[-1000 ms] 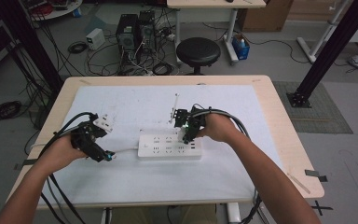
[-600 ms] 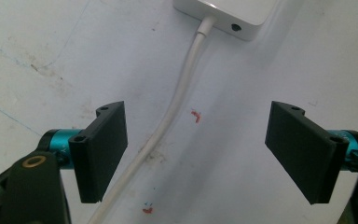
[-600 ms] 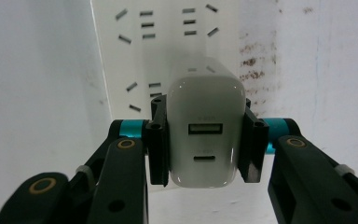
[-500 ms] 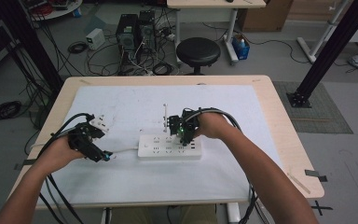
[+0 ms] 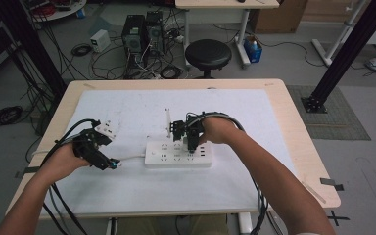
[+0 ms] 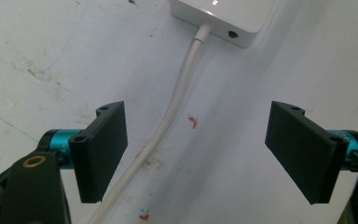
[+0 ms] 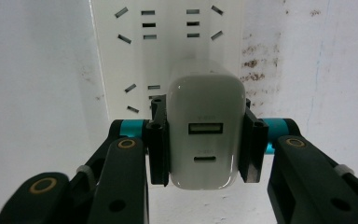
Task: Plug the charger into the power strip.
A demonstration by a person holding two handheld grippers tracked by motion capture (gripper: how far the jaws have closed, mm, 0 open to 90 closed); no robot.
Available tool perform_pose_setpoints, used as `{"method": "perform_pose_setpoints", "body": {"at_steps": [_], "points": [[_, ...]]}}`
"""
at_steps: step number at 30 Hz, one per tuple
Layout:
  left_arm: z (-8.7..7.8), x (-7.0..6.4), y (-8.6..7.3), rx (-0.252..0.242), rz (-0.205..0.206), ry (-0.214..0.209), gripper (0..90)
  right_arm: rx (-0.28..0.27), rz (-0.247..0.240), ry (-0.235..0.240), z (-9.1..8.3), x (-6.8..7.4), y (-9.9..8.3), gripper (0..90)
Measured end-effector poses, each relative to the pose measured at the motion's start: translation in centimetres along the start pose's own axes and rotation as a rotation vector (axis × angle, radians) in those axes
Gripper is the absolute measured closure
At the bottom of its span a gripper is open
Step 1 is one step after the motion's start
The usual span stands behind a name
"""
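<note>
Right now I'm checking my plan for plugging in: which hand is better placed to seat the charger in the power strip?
The right. Its tongs already clamp the white USB charger directly over the power strip. The left tongs are open, straddling the strip's cord.

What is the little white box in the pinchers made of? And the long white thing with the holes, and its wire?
The small white rounded charger block looks like glossy hard plastic: light glints on its smooth face. The long white power strip seems a duller, matte plastic, with no shine around its slots. Its white cable is probably rubbery plastic, since it bends softly across the table.
</note>
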State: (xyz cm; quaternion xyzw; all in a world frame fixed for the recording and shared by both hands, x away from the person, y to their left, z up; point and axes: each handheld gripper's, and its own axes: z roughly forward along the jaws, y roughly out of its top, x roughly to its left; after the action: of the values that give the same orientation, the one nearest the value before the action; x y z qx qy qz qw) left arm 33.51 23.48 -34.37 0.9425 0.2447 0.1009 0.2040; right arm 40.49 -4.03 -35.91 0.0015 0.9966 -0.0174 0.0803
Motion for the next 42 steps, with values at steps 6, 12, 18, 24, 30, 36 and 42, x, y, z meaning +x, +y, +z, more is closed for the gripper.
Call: {"method": "perform_pose_setpoints", "body": {"at_steps": [6,12,18,24,30,36,42], "points": [[0.3,0.0,-0.1,-0.006,-0.005,-0.006,20.9,0.031,0.0,0.015,0.5,-0.1,0.4,62.6],[0.6,0.1,-0.1,-0.011,-0.011,-0.006,20.9,0.053,-0.009,0.022,0.6,-0.4,0.9,62.7],[0.9,0.1,-0.3,-0.017,-0.015,-0.017,20.9,0.059,-0.004,0.047,0.8,-0.8,1.0,62.6],[1.2,0.1,-0.4,-0.024,-0.02,-0.025,20.9,0.034,0.02,0.056,1.0,-0.9,0.6,62.5],[0.8,0.1,-0.6,-0.033,-0.028,-0.021,20.9,-0.026,0.048,0.076,1.2,-1.1,-0.1,62.0],[0.3,0.1,-0.9,-0.039,-0.033,-0.014,20.9,-0.109,0.112,0.096,1.4,-1.2,-1.3,50.6],[-0.1,0.1,-0.9,-0.049,-0.041,-0.007,20.9,-0.142,0.166,0.078,1.0,-0.9,-2.1,20.4]]}}
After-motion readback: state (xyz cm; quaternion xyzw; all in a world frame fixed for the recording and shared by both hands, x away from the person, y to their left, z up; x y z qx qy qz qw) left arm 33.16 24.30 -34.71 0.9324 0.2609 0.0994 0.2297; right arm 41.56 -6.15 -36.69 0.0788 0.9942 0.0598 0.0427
